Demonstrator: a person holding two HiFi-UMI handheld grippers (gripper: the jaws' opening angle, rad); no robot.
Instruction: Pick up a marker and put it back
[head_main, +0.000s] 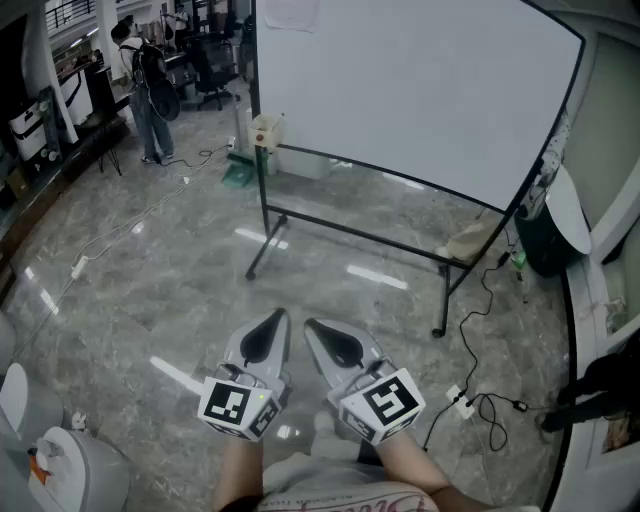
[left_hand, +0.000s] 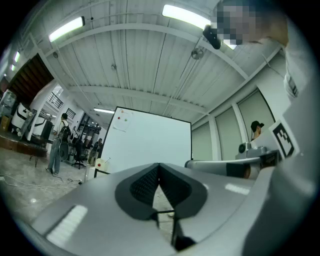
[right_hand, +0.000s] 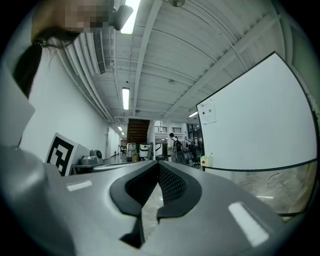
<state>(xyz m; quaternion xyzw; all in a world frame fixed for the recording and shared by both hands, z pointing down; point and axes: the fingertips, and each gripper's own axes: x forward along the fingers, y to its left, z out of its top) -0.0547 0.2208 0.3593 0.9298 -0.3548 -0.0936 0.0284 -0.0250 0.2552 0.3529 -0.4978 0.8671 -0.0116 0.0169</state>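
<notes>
A large whiteboard (head_main: 400, 90) on a black wheeled stand faces me a few steps away. A small cream holder (head_main: 266, 130) hangs at its lower left corner with a thin stick rising from it; I cannot make out a marker. Both grippers are held low and close to my body, pointing at the board. My left gripper (head_main: 272, 318) is shut with nothing in it, its tips meeting (left_hand: 159, 165). My right gripper (head_main: 312, 325) is beside it, shut and empty too (right_hand: 158, 162). The board (right_hand: 260, 125) and the holder (right_hand: 206, 161) also show in the right gripper view.
A person (head_main: 150, 90) stands far off at the upper left among chairs and equipment. Cables and a power strip (head_main: 462, 400) lie on the marble floor at right. A black bin (head_main: 548, 235) stands by the board's right end. A white machine (head_main: 60, 460) sits at the lower left.
</notes>
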